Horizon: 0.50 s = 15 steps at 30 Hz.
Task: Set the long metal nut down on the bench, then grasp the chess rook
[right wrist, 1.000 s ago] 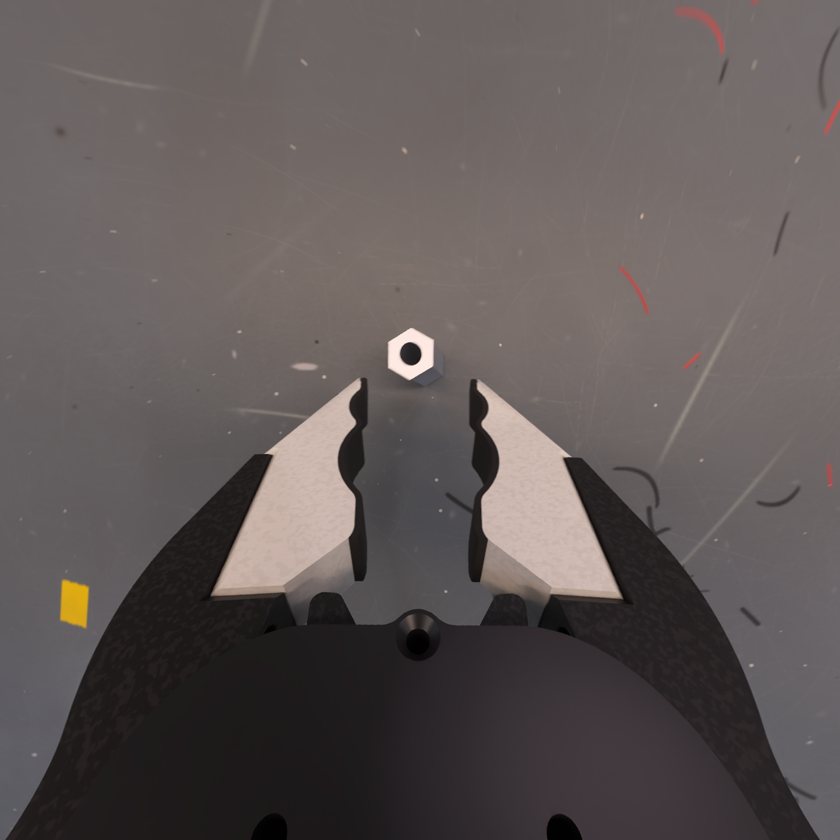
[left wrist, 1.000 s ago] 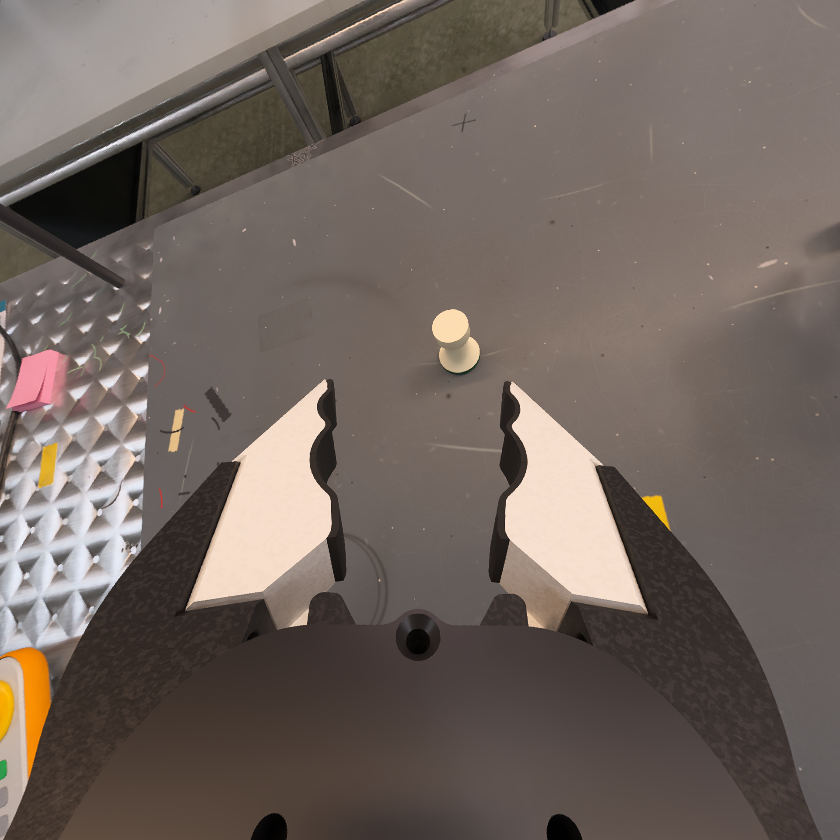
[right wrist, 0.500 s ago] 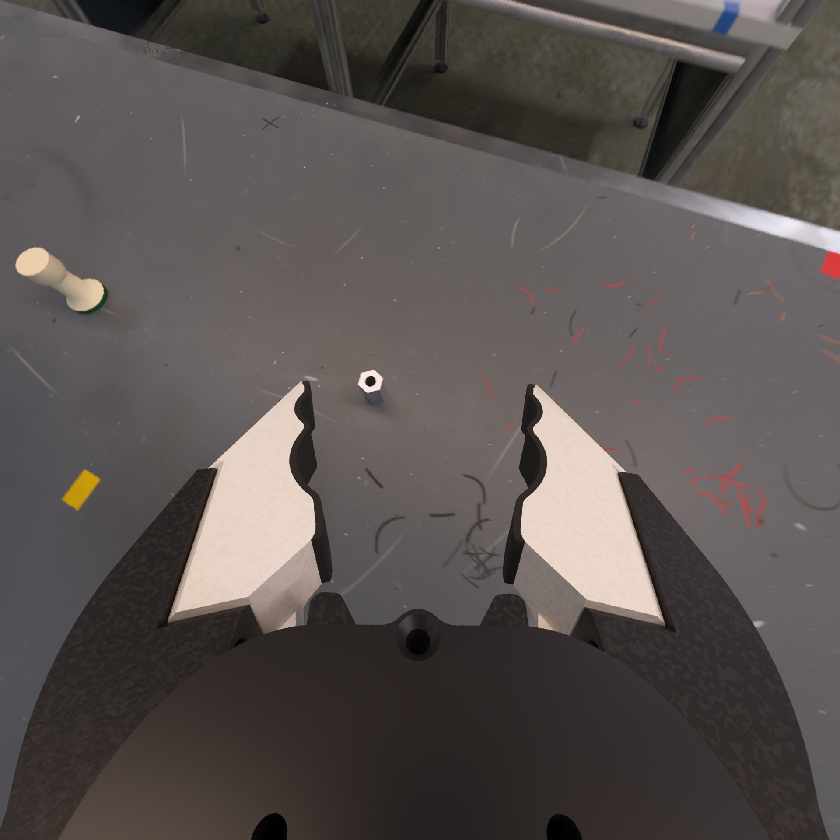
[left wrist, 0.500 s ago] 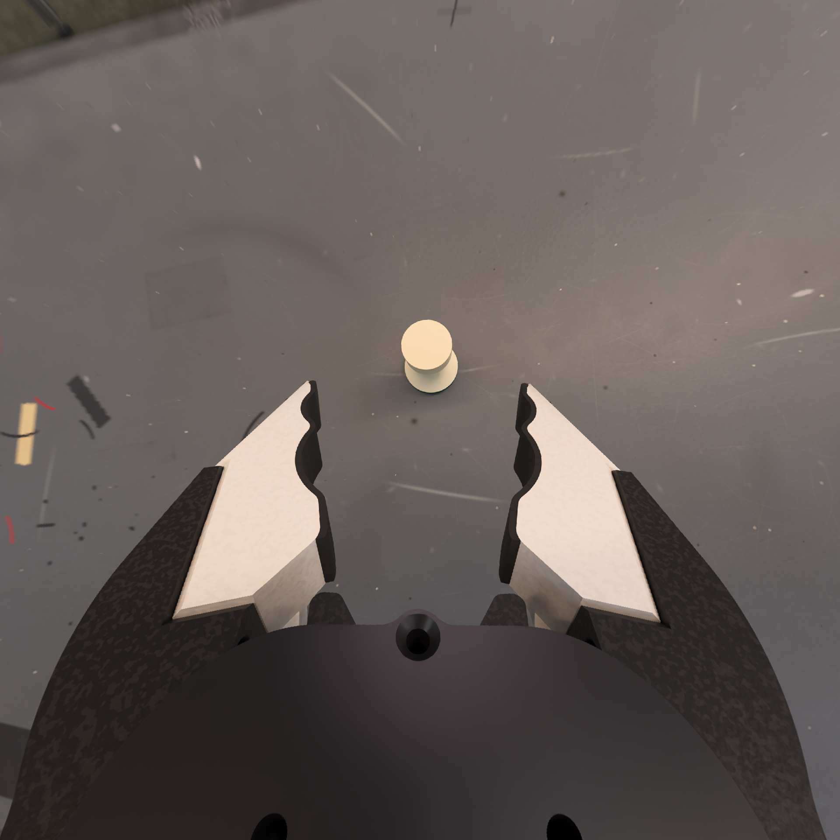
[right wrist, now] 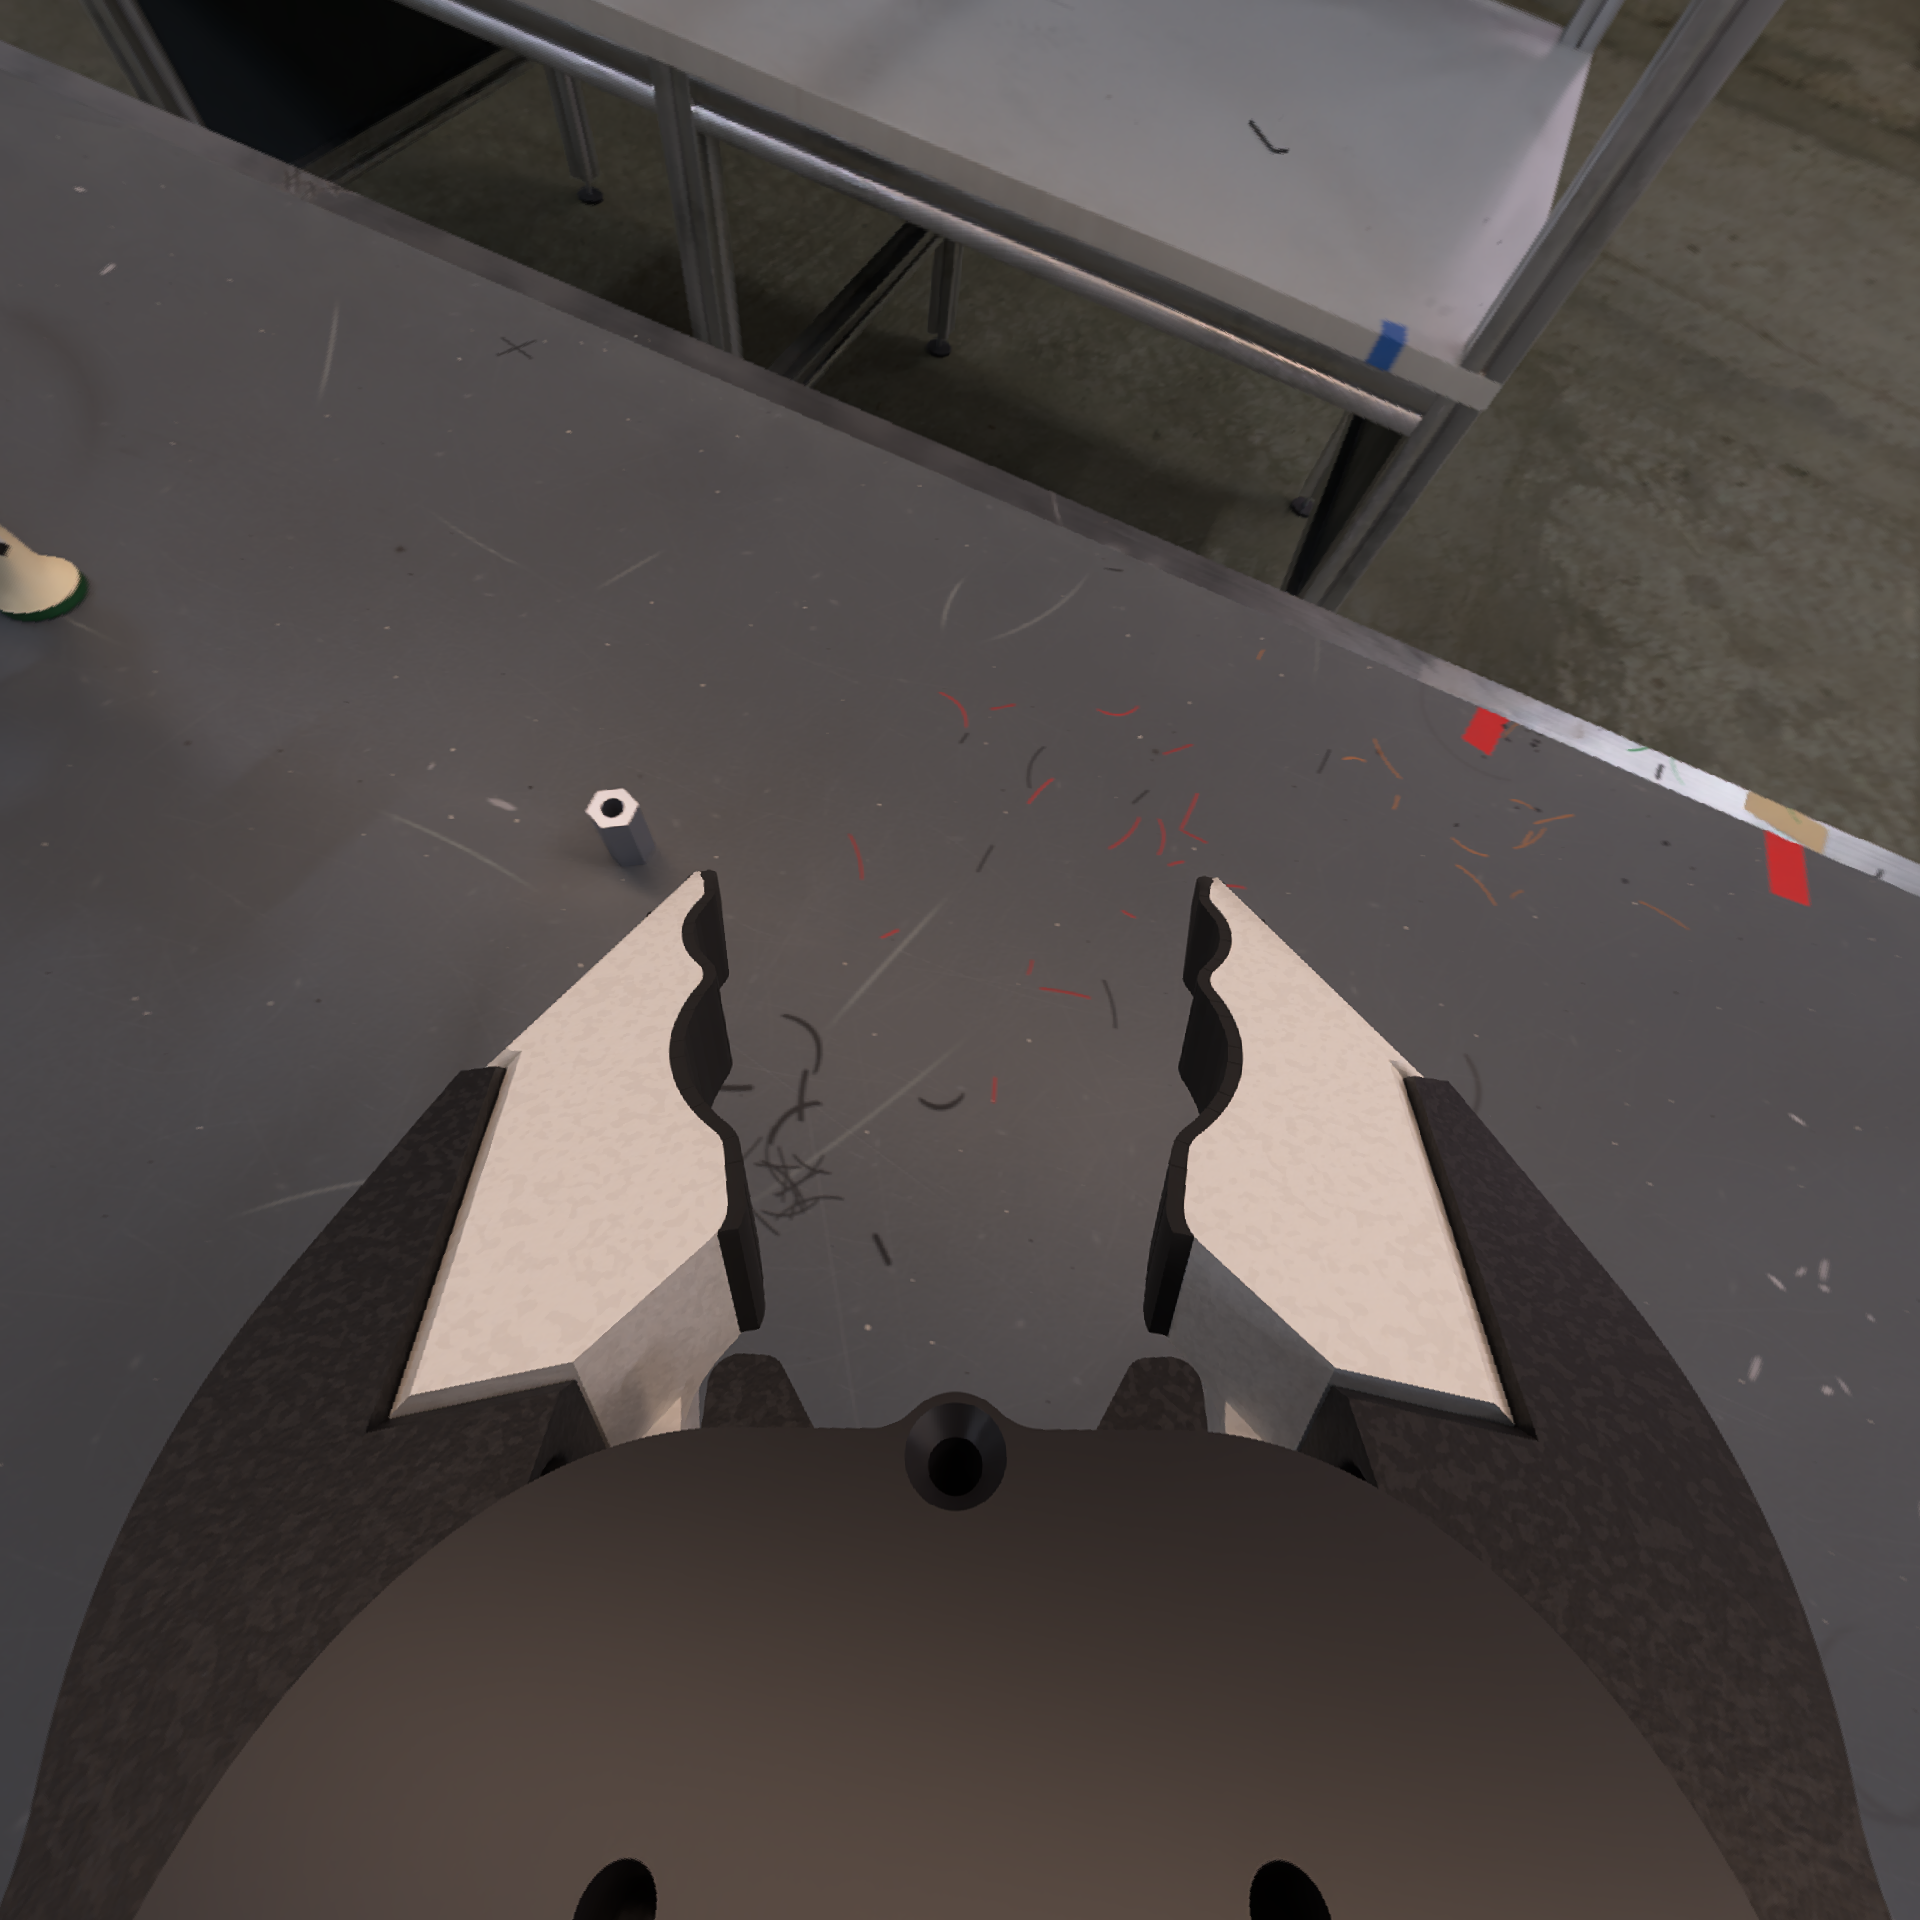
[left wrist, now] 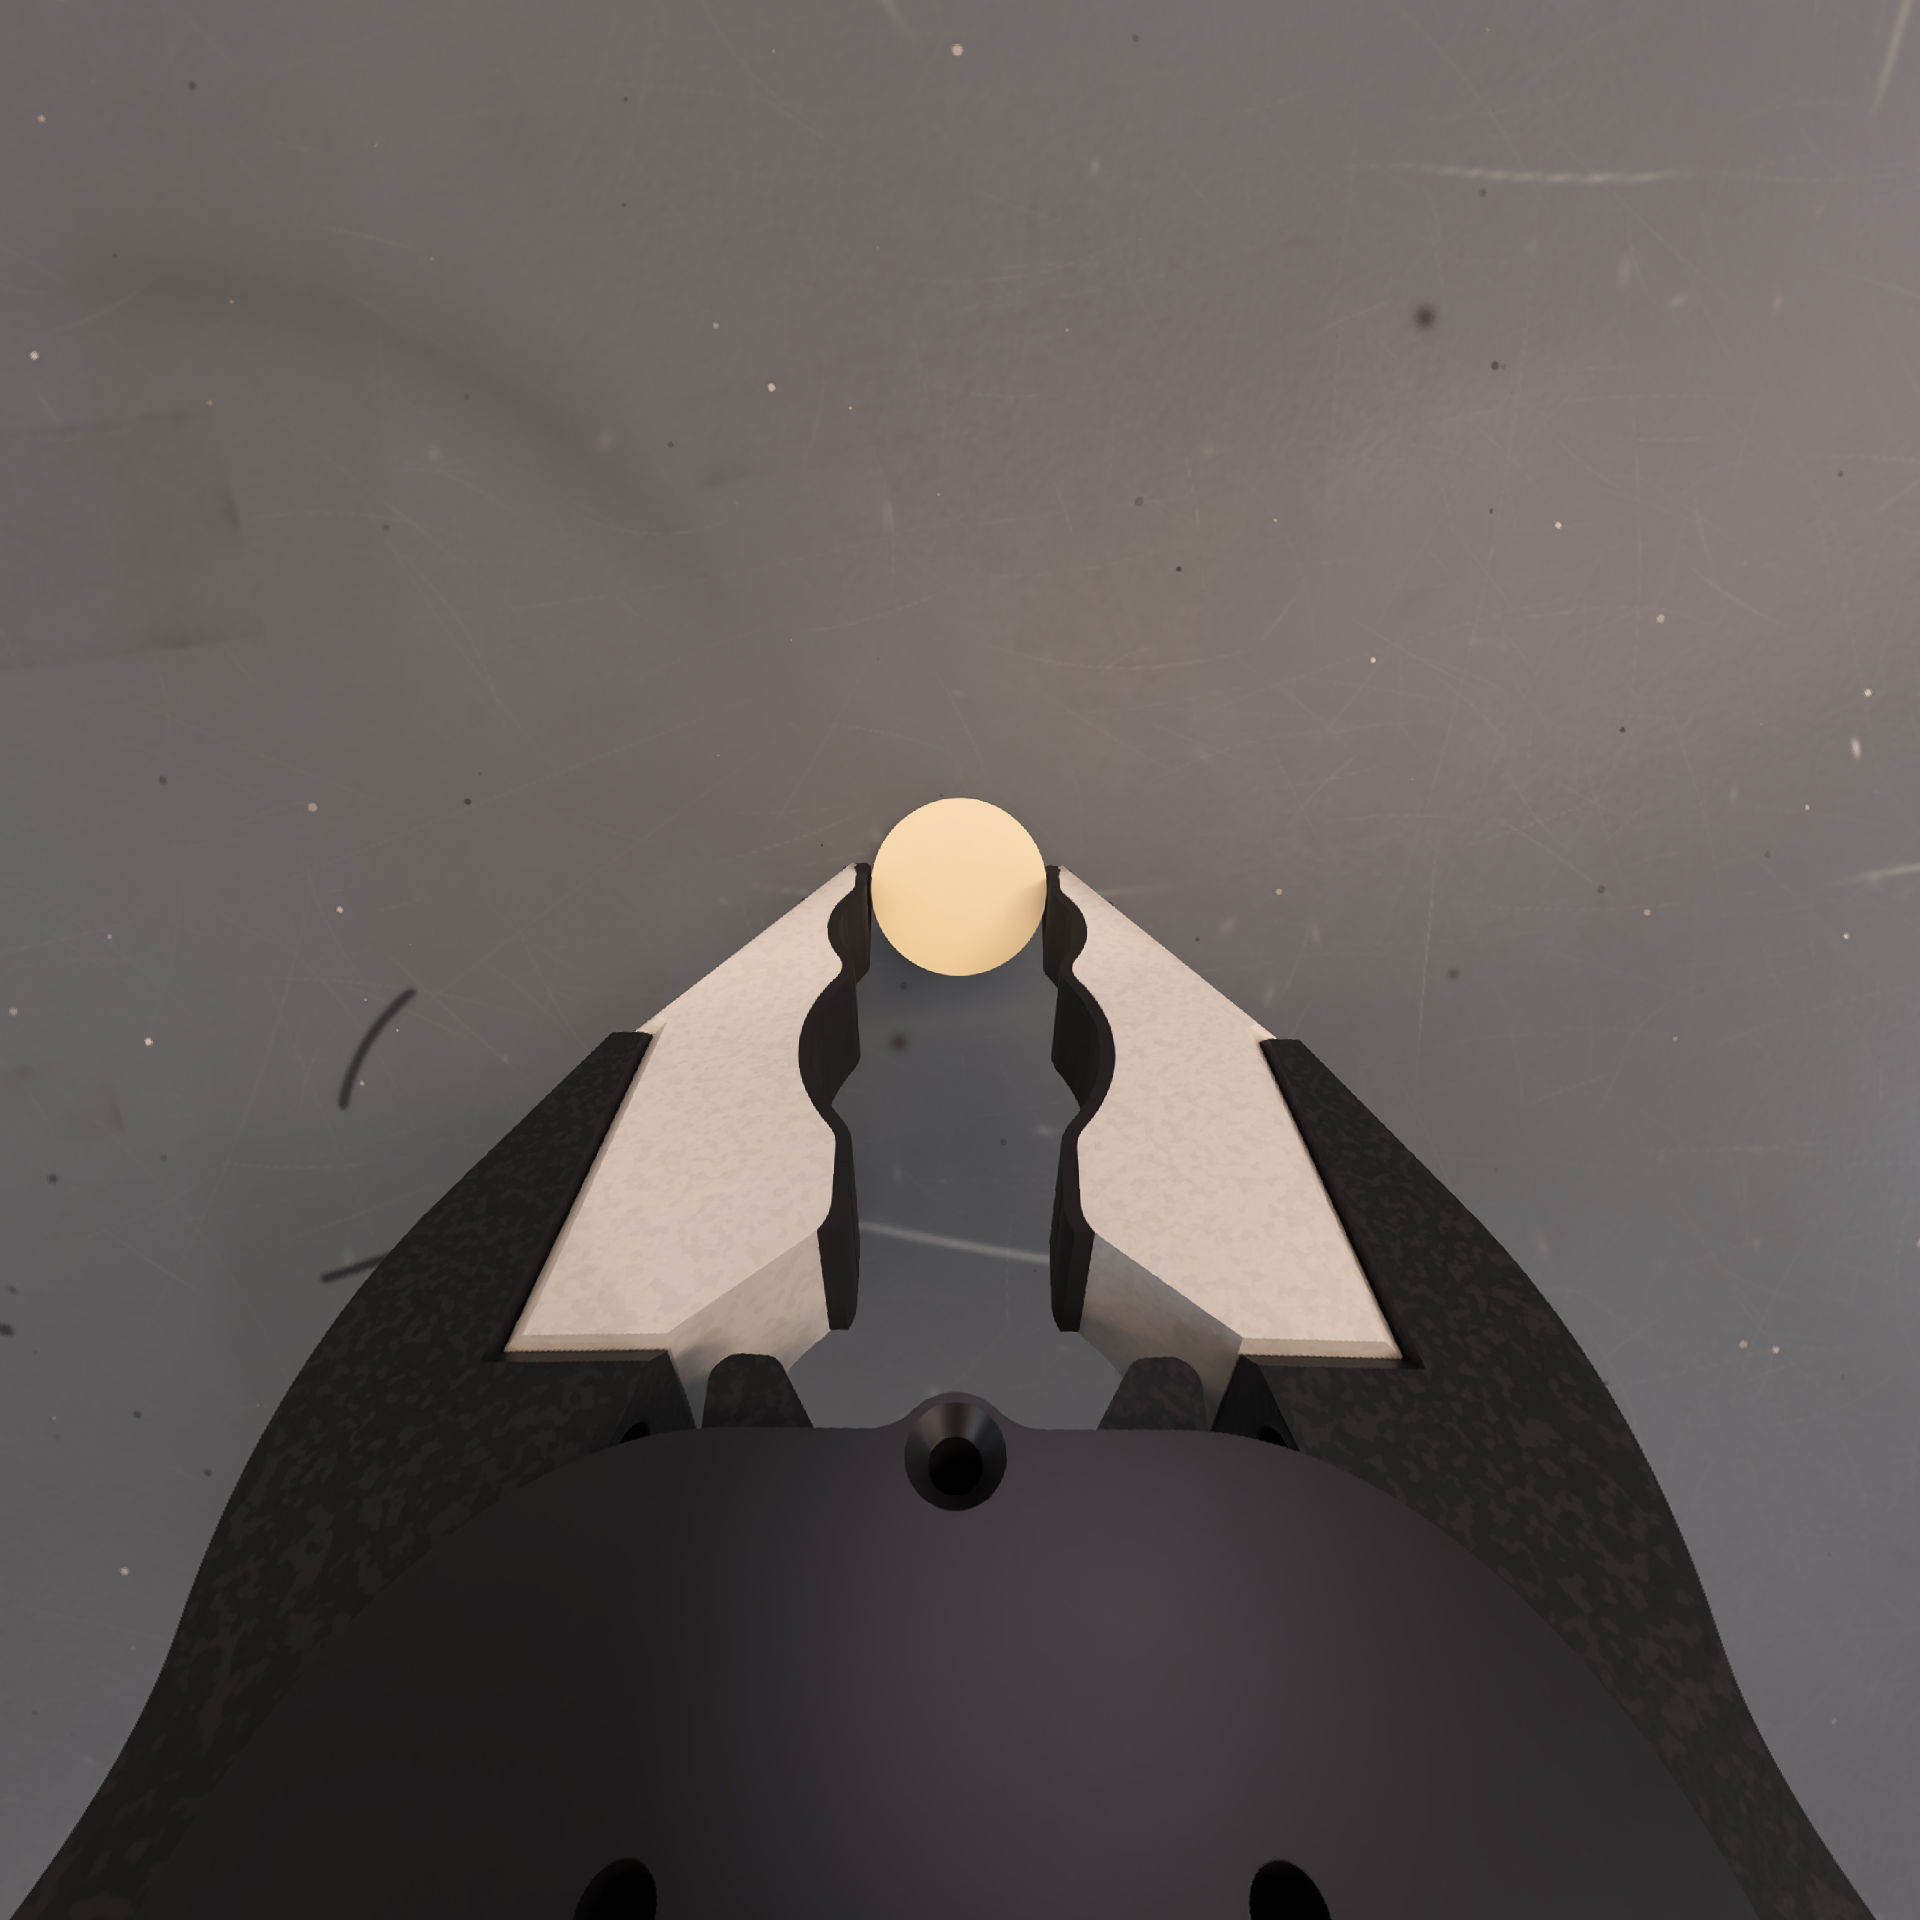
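The cream chess rook (left wrist: 957,886) stands on the grey bench (left wrist: 1351,520), seen from straight above as a round top. My left gripper (left wrist: 956,883) points down over it, and both fingertips (left wrist: 847,914) touch its sides, shut on it. The long metal nut (right wrist: 620,828) stands upright on the bench (right wrist: 416,520), just beyond and left of my right gripper's left fingertip. My right gripper (right wrist: 954,883) is open and empty above the bench. The rook's green-edged base (right wrist: 36,587) shows at the far left edge of the right wrist view.
Red and black wire scraps (right wrist: 1039,831) litter the bench ahead of the right gripper. Red tape pieces (right wrist: 1787,868) lie near the bench's far edge. A steel shelf table (right wrist: 1039,125) stands beyond that edge.
My left gripper has come down over the rook and closed its fingers onto it. My right gripper has pulled back and up from the nut and opened wider.
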Tool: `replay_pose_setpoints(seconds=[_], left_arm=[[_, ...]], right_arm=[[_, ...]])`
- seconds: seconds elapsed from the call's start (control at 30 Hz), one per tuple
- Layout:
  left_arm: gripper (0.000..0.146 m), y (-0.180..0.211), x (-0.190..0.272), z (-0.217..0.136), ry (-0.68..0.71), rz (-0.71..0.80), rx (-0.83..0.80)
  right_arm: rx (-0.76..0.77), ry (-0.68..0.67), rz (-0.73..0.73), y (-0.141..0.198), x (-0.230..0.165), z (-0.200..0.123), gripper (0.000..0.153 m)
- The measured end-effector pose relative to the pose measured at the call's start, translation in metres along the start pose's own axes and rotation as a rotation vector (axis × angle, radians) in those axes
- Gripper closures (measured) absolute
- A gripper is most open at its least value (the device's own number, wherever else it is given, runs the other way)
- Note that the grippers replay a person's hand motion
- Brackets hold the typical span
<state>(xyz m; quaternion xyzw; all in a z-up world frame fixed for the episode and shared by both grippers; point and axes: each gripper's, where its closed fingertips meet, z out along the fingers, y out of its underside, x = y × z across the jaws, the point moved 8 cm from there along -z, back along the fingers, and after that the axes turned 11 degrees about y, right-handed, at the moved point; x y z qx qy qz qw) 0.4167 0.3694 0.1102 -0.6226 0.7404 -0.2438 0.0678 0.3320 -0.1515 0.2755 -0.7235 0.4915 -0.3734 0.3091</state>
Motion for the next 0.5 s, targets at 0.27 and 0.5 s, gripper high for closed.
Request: replay_pose_setpoints(seconds=[0.27,0.5], left_arm=[[0.114,0.000,0.015,0.002,-0.086,-0.046,-0.029],[0.114,0.000,0.052,0.012,-0.082,-0.064,-0.006]], right_arm=[[0.012,0.018,-0.009,0.014,0.025,0.002,0.064],[0.016,0.004,-0.017,0.020,0.037,0.007,0.064]])
